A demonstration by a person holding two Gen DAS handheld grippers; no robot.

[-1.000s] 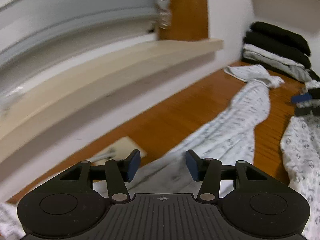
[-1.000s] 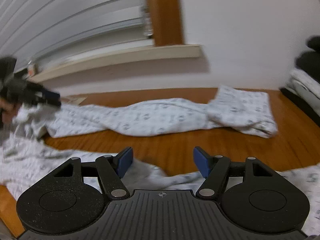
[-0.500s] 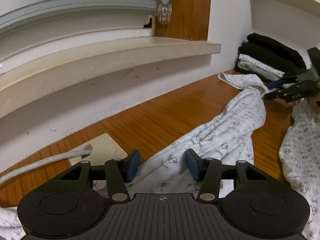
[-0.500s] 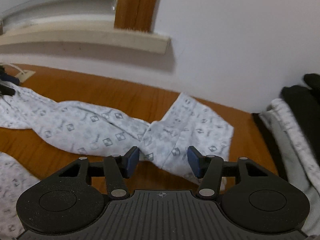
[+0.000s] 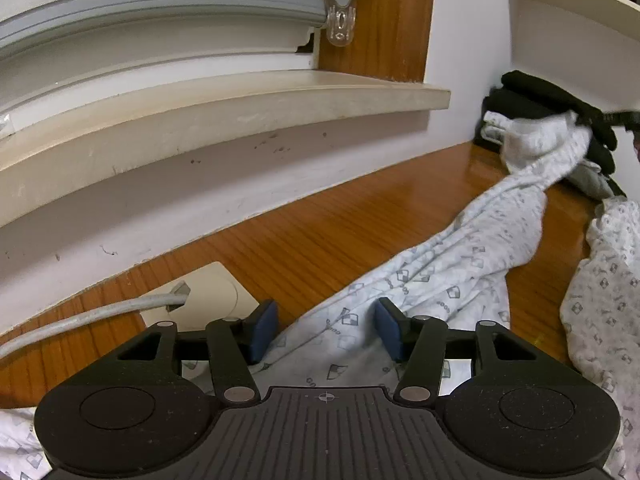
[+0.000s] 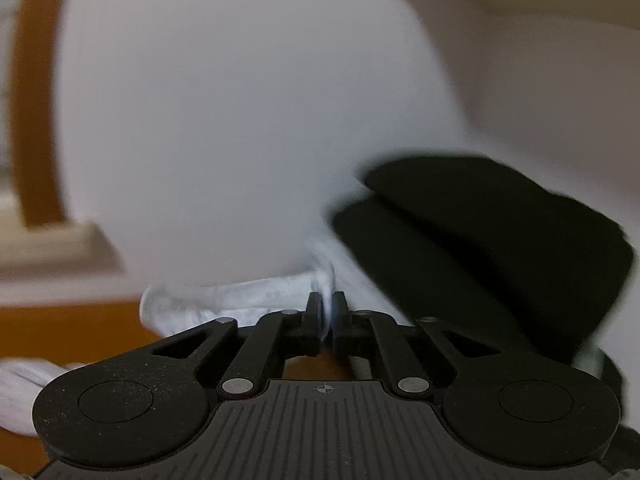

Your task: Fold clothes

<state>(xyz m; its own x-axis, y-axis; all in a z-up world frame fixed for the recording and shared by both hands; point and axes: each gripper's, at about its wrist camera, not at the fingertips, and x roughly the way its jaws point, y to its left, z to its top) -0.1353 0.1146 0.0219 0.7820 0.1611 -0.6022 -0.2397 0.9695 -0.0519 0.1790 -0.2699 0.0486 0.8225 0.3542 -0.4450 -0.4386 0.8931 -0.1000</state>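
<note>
A white patterned garment (image 5: 452, 280) lies stretched across the wooden table (image 5: 320, 240), one long leg running from under my left gripper to the far right. My left gripper (image 5: 326, 330) stands open just above the near end of that leg, its blue pads (image 5: 264, 330) on either side of the cloth without pinching it. In the left wrist view my right gripper (image 5: 616, 116) holds the far end of the leg lifted off the table. In the blurred right wrist view my right gripper (image 6: 327, 312) is shut on a fold of the white garment (image 6: 240, 294).
A stack of folded black and grey clothes (image 5: 560, 120) sits in the far right corner under a white shelf (image 5: 568, 20); the black clothes (image 6: 480, 248) appear close in the right wrist view. A grey cable (image 5: 100, 312) enters a beige socket plate (image 5: 212, 296). A window sill (image 5: 200, 108) overhangs the table's back edge.
My right gripper has shut on the far end of the garment leg and lifted it. The left gripper has stayed open and has hardly moved.
</note>
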